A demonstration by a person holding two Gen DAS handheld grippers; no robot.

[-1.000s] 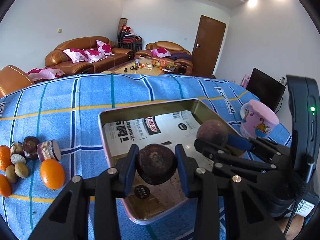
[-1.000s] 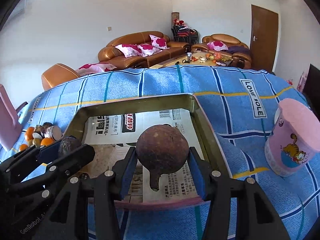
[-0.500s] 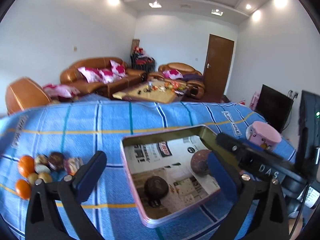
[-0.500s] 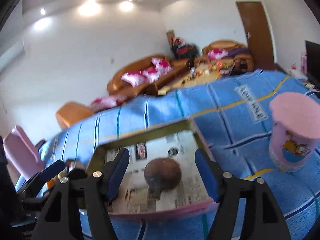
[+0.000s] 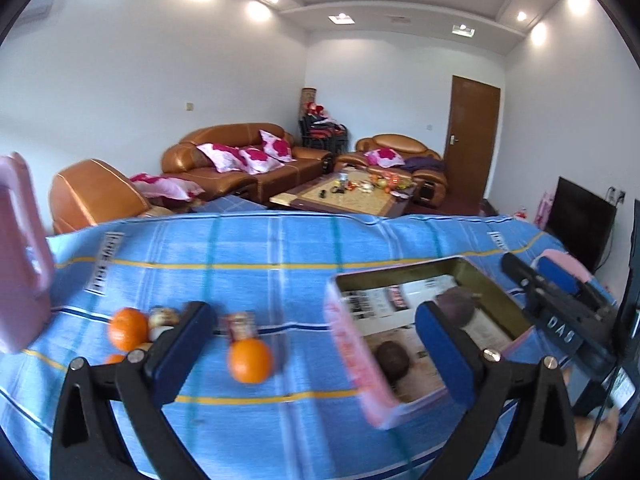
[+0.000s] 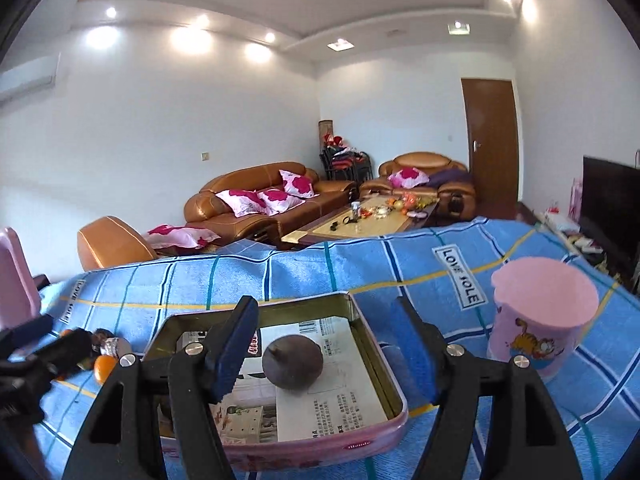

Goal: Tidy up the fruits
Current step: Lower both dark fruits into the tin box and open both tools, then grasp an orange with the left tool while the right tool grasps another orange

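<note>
Both tools are hanging released over the blue checked worktop (image 6: 360, 264), and each has just been opening. The left tool (image 5: 316, 334) is gaping wide with nothing between its pads. The right tool (image 6: 332, 354) is standing parted too, its pads clear of the brown fruit (image 6: 293, 363) lying below between them. That fruit is sitting on the newspaper lining the pink tin (image 6: 356, 446), toward its far half. In the left view a second brown fruit (image 5: 393, 359) is resting in the tin (image 5: 352, 344) at 6 o'clock from the first (image 5: 454, 306), the two apart. Well apart at 9 o'clock from the tin, the loose pile is waiting on the cloth: an orange (image 5: 250, 361) nearest, another orange (image 5: 128, 329) beyond it, small pieces between them too blurred to name. A pink cup (image 6: 540, 312) is standing at 3 o'clock of the tin.
</note>
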